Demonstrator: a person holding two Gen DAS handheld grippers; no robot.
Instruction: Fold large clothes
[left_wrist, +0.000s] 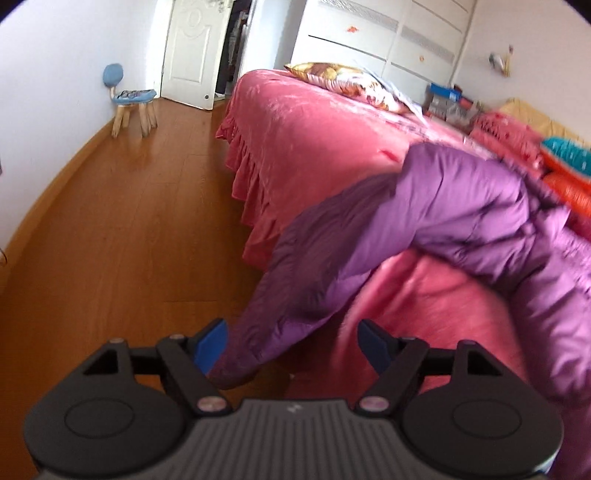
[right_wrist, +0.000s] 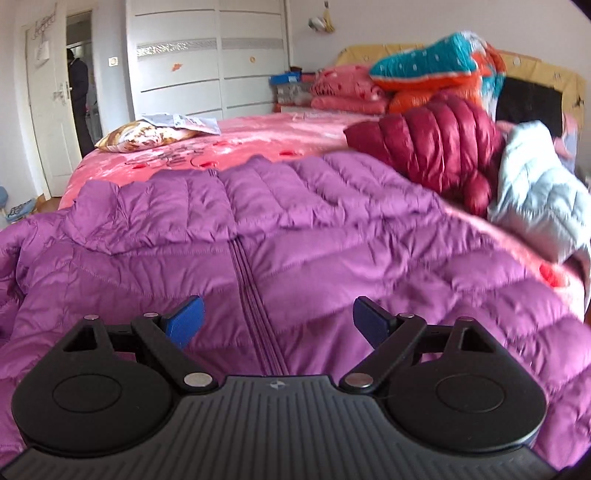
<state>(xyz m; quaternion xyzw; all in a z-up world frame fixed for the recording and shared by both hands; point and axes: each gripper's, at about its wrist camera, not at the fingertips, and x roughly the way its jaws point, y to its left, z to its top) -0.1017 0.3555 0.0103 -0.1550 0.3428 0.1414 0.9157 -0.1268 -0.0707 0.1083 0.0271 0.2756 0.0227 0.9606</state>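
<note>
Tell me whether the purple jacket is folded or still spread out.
Spread out. The purple jacket lies flat across the pink bed, zipper closed, and one sleeve hangs off the bed's edge toward the floor.

Three down jackets: purple (right_wrist: 295, 236), maroon (right_wrist: 436, 147), pale blue (right_wrist: 535, 199); one pillow (right_wrist: 140, 138); one stool (left_wrist: 135, 101).

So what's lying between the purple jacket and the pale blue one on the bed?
In the right wrist view, a dark red puffer jacket lies between the purple jacket and the pale blue jacket.
</note>
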